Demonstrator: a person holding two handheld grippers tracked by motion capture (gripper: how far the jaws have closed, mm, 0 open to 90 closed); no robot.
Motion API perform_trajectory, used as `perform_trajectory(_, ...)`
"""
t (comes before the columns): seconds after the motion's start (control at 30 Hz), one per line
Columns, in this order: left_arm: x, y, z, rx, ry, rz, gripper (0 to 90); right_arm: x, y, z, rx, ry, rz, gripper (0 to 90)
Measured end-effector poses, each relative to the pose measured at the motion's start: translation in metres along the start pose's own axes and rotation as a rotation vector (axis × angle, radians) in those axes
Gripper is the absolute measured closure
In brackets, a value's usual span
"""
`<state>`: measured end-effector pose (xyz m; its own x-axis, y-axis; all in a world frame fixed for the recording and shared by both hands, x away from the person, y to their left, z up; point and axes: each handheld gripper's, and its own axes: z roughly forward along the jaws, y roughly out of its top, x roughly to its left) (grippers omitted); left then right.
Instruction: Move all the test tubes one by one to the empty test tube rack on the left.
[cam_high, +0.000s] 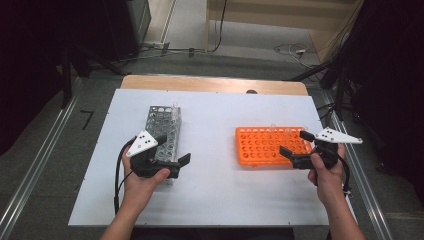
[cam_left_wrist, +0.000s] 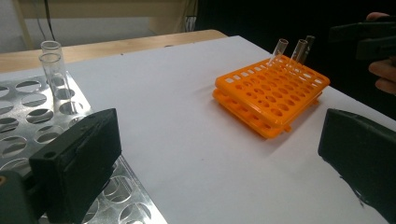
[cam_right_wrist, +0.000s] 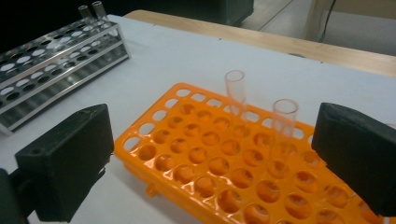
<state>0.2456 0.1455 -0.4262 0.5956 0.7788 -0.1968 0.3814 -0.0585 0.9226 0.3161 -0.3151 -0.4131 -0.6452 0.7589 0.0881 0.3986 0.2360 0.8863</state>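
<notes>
A metal test tube rack (cam_high: 162, 129) stands on the left of the white sheet, with two clear tubes (cam_left_wrist: 55, 73) at its far end. On the right lies an orange rack (cam_high: 265, 146), which also holds two clear tubes (cam_right_wrist: 236, 91) near its far edge. My left gripper (cam_high: 173, 149) hovers at the metal rack's near right corner, open with nothing between its jaws. My right gripper (cam_high: 295, 143) is over the orange rack's right end, open and empty, and its jaws frame the two tubes in the right gripper view. The left gripper view looks across the sheet toward the orange rack (cam_left_wrist: 271, 93).
The white sheet (cam_high: 215, 190) covers a wooden table (cam_high: 210, 84) whose far edge shows bare. Cables (cam_high: 292, 49) lie on the floor beyond it, and dark equipment stands at both sides. Metal rails (cam_high: 40, 160) run along the table's left and right.
</notes>
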Motion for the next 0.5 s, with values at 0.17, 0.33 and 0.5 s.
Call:
perform_trajectory(0.17, 0.001, -0.001, -0.001, -0.003, -0.001, -0.005, 0.0, -0.015, 0.005, 0.001, -0.005, -0.030, 0.019, 0.0)
perform_trajectory(0.33, 0.001, -0.002, -0.001, 0.001, 0.000, -0.006, 0.0, -0.033, 0.003, 0.001, -0.012, -0.071, 0.064, 0.0)
perform_trajectory(0.5, 0.002, -0.003, -0.001, 0.001, -0.003, -0.010, 0.0, -0.046, 0.000, 0.000, -0.028, -0.104, 0.111, 3.4)
